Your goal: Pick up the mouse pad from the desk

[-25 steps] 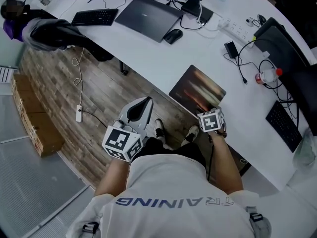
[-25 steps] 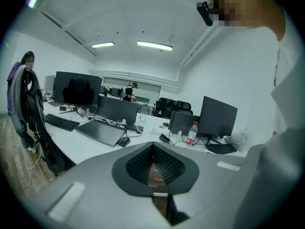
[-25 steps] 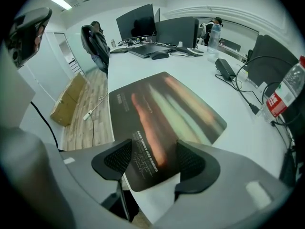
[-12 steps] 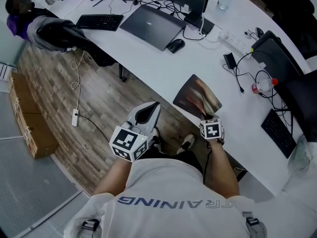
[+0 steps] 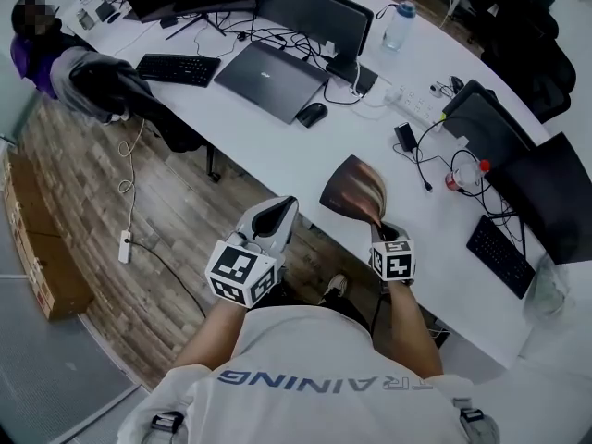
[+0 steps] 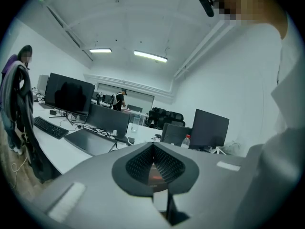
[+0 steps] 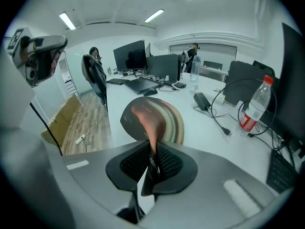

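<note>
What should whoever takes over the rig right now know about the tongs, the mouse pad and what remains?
Right tongs: shut on the near edge of the dark, brown-striped mouse pad. The jaws have just been closing, with that edge between them.
Left tongs: shut, nothing between the jaws, held in front of the desk.
Mouse pad: curled and raised over the white desk near its front edge. Whether its far edge is fully clear is hard to tell.
Done: pad grasped and mostly up.
Left: raise it fully clear and keep the grip.
</note>
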### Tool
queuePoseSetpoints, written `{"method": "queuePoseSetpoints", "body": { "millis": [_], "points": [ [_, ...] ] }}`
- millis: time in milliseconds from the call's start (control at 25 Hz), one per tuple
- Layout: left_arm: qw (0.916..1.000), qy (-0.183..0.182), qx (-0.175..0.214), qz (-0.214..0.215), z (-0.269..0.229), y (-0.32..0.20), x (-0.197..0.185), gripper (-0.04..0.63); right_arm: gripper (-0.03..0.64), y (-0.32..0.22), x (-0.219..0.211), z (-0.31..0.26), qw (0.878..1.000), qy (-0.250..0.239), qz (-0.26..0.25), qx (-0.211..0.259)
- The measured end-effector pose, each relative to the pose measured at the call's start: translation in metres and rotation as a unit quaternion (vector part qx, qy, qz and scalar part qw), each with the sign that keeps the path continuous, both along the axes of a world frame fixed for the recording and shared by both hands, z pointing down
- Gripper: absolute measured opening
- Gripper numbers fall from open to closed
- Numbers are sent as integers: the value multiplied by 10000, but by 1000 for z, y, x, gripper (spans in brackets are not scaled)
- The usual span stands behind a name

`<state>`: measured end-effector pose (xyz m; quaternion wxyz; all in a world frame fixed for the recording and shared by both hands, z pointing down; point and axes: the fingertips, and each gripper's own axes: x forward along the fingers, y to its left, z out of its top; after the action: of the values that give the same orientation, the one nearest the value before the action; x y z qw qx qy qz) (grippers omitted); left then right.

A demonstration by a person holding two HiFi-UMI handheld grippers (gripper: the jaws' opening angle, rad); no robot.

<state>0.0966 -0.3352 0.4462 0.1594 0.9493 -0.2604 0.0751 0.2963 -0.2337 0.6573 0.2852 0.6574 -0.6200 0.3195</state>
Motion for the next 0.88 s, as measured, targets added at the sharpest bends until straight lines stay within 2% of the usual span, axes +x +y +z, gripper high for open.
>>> {"method": "queuePoseSetpoints", "body": {
  "millis": [200,400,880],
  "points": [
    [9996,146,221,-31,-19,-9,4,0,46,-19,12,-62,9970,234,89,729],
    [9989,254,393,-72,-38,-25,13,0,46,-38,20,-130,9884,425,32,1455],
    [9956,408,836,-114,-76,-41,20,0,46,-52,37,-266,9528,315,409,2991]
  ]
}}
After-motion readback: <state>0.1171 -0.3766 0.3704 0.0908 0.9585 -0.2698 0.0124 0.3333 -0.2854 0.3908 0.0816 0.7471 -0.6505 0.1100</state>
